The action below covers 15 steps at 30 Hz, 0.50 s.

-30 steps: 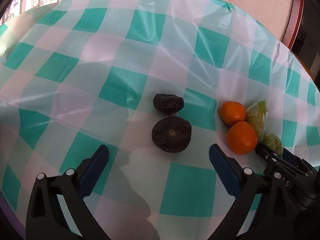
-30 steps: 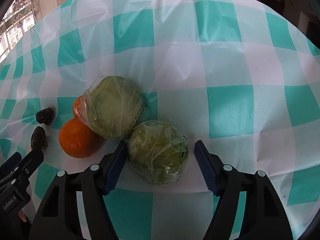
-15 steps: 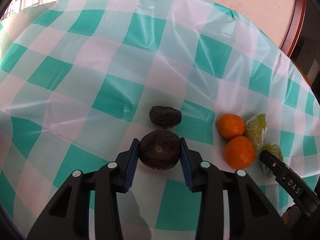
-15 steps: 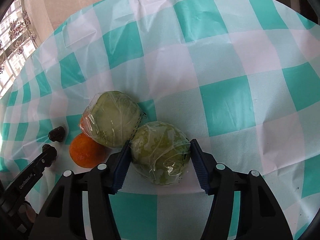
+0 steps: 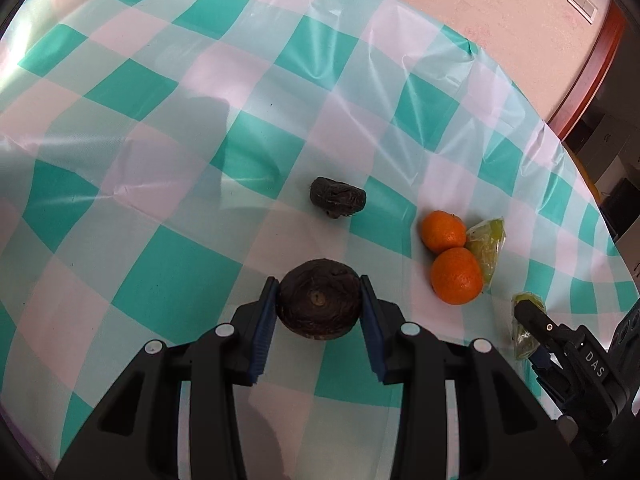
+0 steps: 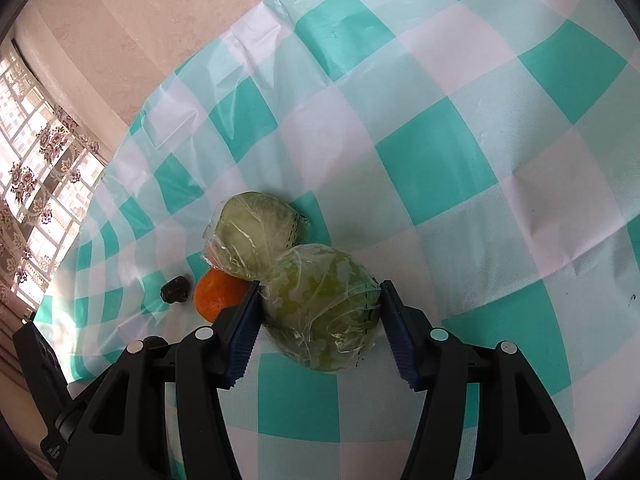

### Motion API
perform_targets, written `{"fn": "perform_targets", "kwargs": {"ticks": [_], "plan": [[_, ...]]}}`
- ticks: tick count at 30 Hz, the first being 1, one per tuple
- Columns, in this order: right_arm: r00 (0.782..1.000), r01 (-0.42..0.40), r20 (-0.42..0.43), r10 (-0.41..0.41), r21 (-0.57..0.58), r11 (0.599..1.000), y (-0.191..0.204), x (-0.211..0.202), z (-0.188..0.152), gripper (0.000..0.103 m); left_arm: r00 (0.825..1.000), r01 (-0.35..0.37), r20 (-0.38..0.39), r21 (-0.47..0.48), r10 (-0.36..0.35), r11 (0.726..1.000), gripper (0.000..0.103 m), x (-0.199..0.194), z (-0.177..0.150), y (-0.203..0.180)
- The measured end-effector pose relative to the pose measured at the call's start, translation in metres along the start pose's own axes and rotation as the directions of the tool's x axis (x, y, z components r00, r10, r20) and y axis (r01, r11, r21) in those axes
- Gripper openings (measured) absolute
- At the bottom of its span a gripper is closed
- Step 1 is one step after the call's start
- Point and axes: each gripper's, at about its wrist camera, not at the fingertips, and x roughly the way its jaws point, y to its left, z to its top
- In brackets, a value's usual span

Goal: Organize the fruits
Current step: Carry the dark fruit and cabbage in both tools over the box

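- The left tongs (image 5: 319,307) are clamped tight on a dark brown, wrinkled, round fruit (image 5: 319,305); both blue ribbed pads (image 5: 267,322) press its sides, and it sits just above or on the desk near the bottom centre of the left wrist view.
- The right tongs (image 6: 320,304) are closed partway around a green round fruit wrapped in clear plastic film (image 6: 320,306); the left pad touches the wrap, the right pad meets the film's edge.
- Green wrapped fruits, counted: two. The second green wrapped fruit (image 6: 256,236) lies just behind the held one, touching it.
- Round orange citrus fruits, counted: two in the left wrist view, the nearer orange (image 5: 457,276) touching the farther orange (image 5: 443,231). In the right wrist view only one shows, partly hidden behind the left pad and the wrapped fruit.
- Dark wrinkled fruits, counted: two. The second dark fruit (image 5: 338,197) lies free on the desk, beyond the held one and well left of the oranges.
- All of this rests on a desk covered by a teal-and-white checked plastic tablecloth (image 5: 168,128).
- Beyond the desk are a pale pink wall (image 5: 480,4) and a window with a patterned curtain (image 6: 40,184).
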Motion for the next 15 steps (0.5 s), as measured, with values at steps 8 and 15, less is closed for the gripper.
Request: {"fn": "perform_targets", "kwargs": {"ticks": [8, 15], "plan": [[1.000, -0.023, -0.014, 0.022, -0.079, 0.997, 0.025, -0.028, -0.044, 0.057, 0.999, 0.028, 0.035, 0.098, -0.032, 0.995, 0.040, -0.039, -0.051, -0.019], [0.998, -0.042, -0.051, 0.038, -0.093, 0.995, 0.038, -0.046, -0.082, 0.057, 0.999, 0.053, 0.005, 0.107, -0.053, 0.993, 0.039, -0.065, -0.093, -0.020]]}}
